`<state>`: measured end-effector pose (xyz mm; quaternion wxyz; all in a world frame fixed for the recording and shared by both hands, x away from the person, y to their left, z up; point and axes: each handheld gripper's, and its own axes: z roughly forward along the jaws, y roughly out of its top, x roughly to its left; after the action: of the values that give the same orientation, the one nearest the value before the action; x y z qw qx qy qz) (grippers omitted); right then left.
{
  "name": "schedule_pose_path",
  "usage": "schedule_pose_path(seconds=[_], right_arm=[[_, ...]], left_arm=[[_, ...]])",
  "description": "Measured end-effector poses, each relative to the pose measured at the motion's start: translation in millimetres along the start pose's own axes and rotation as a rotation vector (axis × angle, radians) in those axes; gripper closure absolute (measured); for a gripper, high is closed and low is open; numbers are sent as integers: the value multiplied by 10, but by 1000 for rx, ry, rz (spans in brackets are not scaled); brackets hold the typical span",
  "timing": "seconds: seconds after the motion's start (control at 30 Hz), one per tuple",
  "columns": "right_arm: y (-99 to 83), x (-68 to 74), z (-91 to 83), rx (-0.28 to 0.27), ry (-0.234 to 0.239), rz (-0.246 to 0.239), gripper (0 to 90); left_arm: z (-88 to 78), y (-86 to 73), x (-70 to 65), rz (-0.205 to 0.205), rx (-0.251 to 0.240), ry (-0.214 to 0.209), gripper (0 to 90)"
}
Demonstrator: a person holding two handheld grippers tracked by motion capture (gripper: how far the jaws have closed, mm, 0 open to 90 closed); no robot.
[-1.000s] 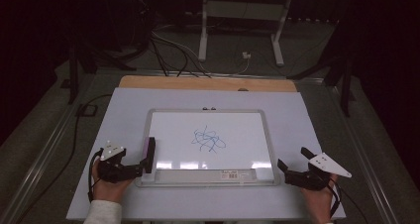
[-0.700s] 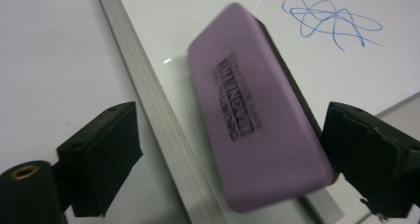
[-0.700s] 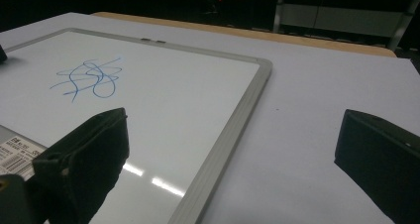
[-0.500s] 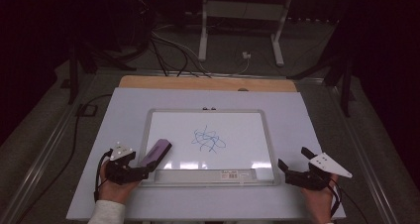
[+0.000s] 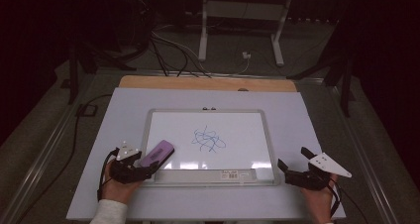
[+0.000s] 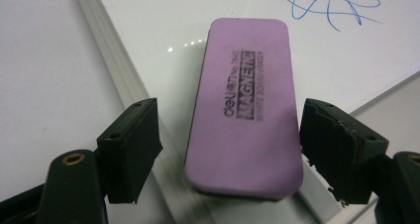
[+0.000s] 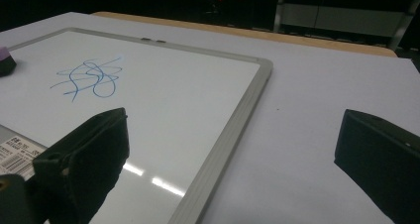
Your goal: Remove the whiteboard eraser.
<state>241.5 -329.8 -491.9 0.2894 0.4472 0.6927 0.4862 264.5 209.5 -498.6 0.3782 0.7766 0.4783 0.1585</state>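
A purple magnetic eraser [image 5: 157,153] [image 6: 245,105] lies flat, printed face up, on the lower left corner of a whiteboard [image 5: 213,110]. My left gripper [image 5: 147,167] [image 6: 230,154] straddles the eraser's near end. Its jaws have just been closing, and small gaps remain between both pads and the eraser's sides. A blue scribble [image 5: 208,140] [image 6: 324,1] [image 7: 89,78] marks the middle of the board. Right of the board's lower right corner, my right gripper [image 5: 292,157] [image 7: 233,135] rests open with nothing between its jaws. In its view the whiteboard's frame [image 7: 237,115] passes between them and the eraser [image 7: 5,58] peeks in at far left.
The whiteboard lies on a pale grey tabletop [image 5: 317,120] with a wooden strip [image 5: 208,83] along its far edge. A barcode label [image 5: 233,174] sits on the board's near frame. Cables [image 5: 168,50] and metal stand legs [image 5: 277,35] are on the dark floor beyond.
The eraser, first seen as a dark upright bar beside the left gripper, has tipped over and now lies flat with its purple face up. The right gripper has not moved.
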Motion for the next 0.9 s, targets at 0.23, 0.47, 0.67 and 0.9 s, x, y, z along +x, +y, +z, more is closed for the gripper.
schedule_pose_path(seconds=[0.23, 0.47, 0.67, 0.9], right_arm=[[-3, -1, 6, 2, 1, 0, 6], [-5, 0, 9, 6, 2, -1, 6], [-7, -7, 5, 4, -1, 1, 6], [-7, -2, 8, 5, 1, -1, 6]], left_arm=[[88, 52, -47, 31, 19, -3, 275], [188, 119, -72, 49, 45, -16, 327], [247, 133, -83, 53, 74, -16, 361], [219, 146, -68, 45, 68, -32, 405]])
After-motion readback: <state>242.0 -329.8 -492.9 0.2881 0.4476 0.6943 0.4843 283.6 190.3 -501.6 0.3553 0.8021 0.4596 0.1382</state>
